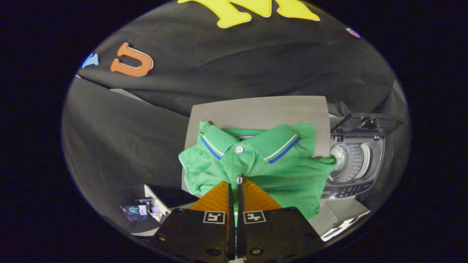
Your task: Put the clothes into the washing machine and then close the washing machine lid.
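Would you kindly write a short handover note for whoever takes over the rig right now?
Gripper: jaws nearly closed over the placket of the green polo shirt, apparently pinching the cloth at the lower button.
Shirt: lies on the grey table, one sleeve reaching toward the washing machine.
Washing machine: beside the table, lid raised, drum visible.
Done: the shirt looks gripped.
Left: lift the shirt, drop it into the drum, close the lid.

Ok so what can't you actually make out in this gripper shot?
- Gripper: its near-closed fingers cover the green polo shirt's placket, so an actual pinch is unclear.
- Grey table: front hidden under the shirt.
- White top-loading washing machine: drum bottom out of sight; panel buttons too small.
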The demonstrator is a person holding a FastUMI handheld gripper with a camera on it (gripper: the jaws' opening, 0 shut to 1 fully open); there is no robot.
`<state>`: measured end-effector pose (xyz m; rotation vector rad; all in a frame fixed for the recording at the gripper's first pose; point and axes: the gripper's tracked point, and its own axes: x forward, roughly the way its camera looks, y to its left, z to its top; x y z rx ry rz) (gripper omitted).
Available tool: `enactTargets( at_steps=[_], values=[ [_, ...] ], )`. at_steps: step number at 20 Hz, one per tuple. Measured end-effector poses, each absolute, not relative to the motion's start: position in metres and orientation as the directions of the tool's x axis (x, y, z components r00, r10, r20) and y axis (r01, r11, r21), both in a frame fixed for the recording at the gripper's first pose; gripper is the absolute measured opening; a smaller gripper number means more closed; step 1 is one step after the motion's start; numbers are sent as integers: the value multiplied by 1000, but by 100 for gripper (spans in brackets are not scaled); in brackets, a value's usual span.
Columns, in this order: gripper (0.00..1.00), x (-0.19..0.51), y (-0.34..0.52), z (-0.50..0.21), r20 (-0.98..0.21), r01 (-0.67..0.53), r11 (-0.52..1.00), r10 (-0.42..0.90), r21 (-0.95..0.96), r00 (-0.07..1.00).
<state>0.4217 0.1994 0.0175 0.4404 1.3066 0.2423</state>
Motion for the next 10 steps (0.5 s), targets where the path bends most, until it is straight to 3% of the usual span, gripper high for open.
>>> enactTargets(
  at_steps=[10],
  values=[
    [5,408,154,98,-788,50,840,483,540,382]
  ],
)
